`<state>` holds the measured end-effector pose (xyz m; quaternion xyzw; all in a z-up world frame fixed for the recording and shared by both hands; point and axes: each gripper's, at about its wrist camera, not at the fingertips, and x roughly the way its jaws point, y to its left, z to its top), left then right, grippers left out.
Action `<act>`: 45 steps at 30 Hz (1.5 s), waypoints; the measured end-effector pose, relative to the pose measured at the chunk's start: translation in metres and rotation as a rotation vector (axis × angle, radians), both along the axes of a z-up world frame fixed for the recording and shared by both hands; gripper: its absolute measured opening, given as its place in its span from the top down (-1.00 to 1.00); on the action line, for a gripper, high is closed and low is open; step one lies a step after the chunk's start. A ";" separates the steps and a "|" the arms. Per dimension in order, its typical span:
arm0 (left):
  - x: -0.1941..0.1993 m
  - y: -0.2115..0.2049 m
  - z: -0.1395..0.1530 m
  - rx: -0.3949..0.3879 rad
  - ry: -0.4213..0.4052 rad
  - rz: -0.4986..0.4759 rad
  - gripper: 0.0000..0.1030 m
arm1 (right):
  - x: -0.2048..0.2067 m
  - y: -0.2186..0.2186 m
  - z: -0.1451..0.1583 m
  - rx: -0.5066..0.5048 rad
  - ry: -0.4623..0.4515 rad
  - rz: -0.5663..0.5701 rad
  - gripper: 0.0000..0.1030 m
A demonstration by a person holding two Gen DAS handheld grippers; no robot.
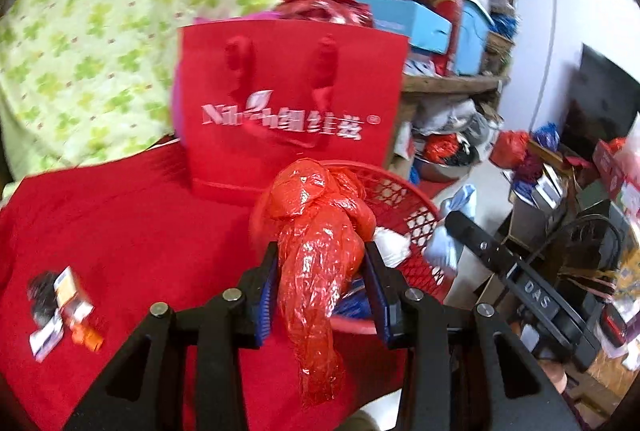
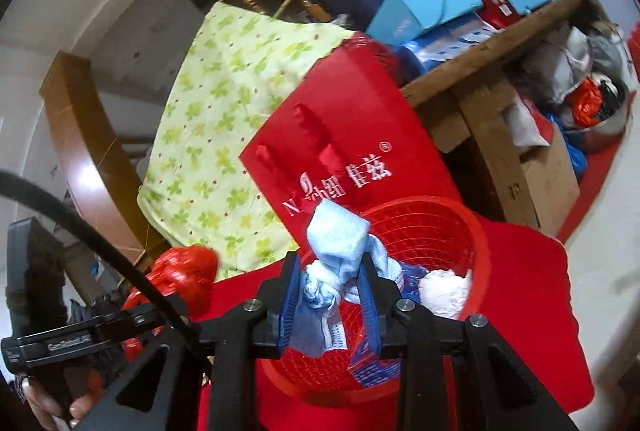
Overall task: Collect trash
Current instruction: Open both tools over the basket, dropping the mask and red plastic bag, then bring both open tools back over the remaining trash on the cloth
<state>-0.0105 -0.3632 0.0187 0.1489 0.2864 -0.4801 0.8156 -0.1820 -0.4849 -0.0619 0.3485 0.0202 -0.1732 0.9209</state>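
Plastic bag (image 1: 320, 263) between left fingers (image 1: 266, 295), cloth (image 2: 336, 251) between right fingers (image 2: 290, 299)

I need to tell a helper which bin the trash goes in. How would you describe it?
Find the tall red paper gift bag with white lettering on the red-covered table. In front of it is a round red plastic basket with lattice walls, already holding white crumpled paper.

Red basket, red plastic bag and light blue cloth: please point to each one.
Red basket (image 2: 476, 251), right wrist view, on its far rim.
Red plastic bag (image 1: 316, 251), left wrist view, on its crumpled middle.
Light blue cloth (image 2: 340, 231), right wrist view, on its upper fold.
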 end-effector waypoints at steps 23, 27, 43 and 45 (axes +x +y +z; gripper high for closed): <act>0.009 0.100 -0.041 0.070 0.046 0.210 -0.16 | 0.047 0.027 0.004 -0.103 0.098 0.092 -0.31; 0.009 0.128 -0.039 0.049 0.066 0.255 -0.16 | 0.073 0.030 0.001 -0.114 0.167 0.105 -0.31; 0.015 0.197 -0.041 0.012 0.053 0.354 -0.27 | 0.096 0.099 0.015 -0.351 0.151 0.181 -0.32; 0.024 0.206 -0.054 0.031 0.083 0.390 -0.27 | 0.104 0.121 0.016 -0.400 0.155 0.247 -0.32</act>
